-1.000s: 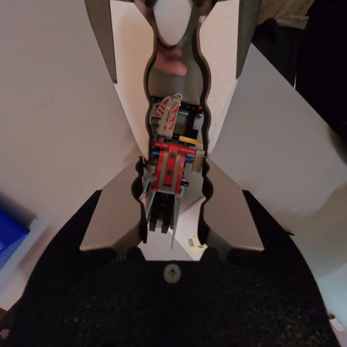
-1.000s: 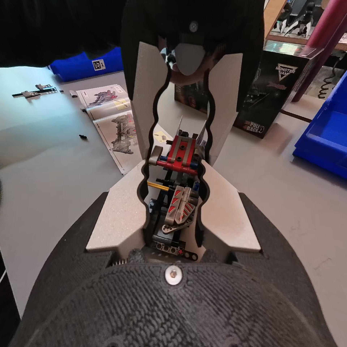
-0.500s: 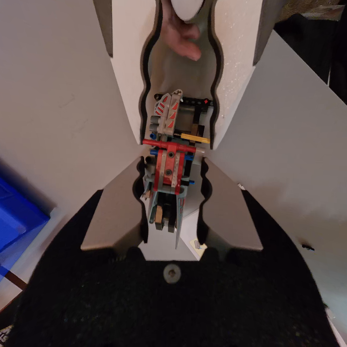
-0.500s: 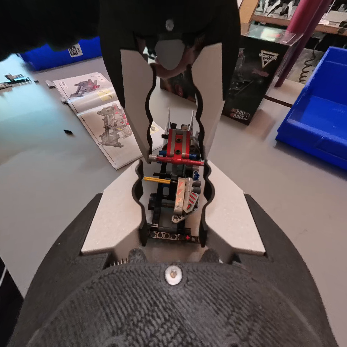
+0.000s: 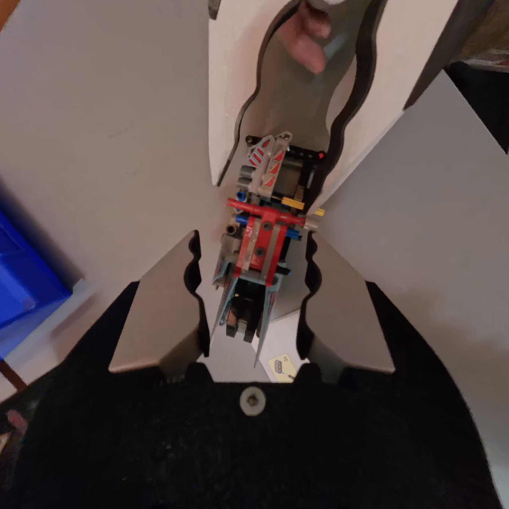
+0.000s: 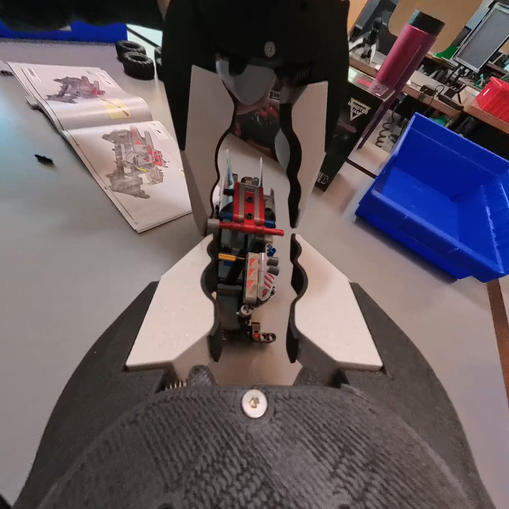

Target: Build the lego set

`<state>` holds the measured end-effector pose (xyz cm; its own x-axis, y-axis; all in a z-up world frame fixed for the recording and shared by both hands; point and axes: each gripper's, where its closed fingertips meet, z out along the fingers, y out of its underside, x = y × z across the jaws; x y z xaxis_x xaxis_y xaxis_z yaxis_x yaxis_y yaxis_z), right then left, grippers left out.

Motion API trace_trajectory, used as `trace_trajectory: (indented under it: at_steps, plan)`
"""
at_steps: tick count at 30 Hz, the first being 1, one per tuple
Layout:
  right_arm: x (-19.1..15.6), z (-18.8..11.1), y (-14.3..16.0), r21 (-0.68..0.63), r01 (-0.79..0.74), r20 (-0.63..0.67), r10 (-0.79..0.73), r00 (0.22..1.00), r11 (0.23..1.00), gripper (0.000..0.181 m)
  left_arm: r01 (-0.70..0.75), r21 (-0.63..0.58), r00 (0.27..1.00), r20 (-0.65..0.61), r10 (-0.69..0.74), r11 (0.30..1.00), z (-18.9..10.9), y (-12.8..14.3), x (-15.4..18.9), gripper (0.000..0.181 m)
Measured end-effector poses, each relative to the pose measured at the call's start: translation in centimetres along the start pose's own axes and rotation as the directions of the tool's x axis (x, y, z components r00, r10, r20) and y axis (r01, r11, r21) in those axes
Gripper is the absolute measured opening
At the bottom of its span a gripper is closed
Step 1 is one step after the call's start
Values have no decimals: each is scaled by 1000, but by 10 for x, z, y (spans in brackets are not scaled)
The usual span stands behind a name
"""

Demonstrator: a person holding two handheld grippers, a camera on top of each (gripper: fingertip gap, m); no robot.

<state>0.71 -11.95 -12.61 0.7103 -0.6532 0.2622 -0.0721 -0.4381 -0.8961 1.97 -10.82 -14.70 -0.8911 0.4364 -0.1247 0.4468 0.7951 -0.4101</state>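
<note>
- The part-built lego model (image 6: 245, 248) lies on the table (image 6: 68, 261) between both grippers.
- Left gripper (image 5: 252, 234) and right gripper (image 6: 249, 239): jaws parted, gripping nothing.
- 2 tyres (image 6: 135, 59) unfitted; much remains.

Both claws, left (image 5: 252, 234) and right (image 6: 249, 237), now spread wider, freed from the lego model (image 6: 245, 259).
</note>
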Motion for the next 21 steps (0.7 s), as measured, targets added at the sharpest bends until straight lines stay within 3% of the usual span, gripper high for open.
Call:
trace_trajectory:
  at_steps: [4, 9, 12, 16, 21]
  plan:
    - [4, 3, -2, 16, 41, -30, -41, 999, 999, 52, 45, 133, 969, 237, -75, 990, -28, -4, 2, 72]
    - [3, 9, -2, 13, 54, -44, -53, 998, 998, 56, 131, 341, 873, 405, -271, 931, -30, -5, 31, 41]
    - [-1, 13, -1, 14, 50, -27, -50, 998, 999, 55, 115, 288, 803, 537, -260, 951, -14, 6, 30, 36]
    - [-3, 14, -1, 21, 34, -19, -34, 999, 999, 51, -13, 169, 689, 716, -114, 986, -7, 6, 19, 25]
    - [-2, 13, -2, 16, 29, -24, -29, 999, 999, 45, -81, 145, 571, 818, -74, 986, -8, 1, 15, 7]
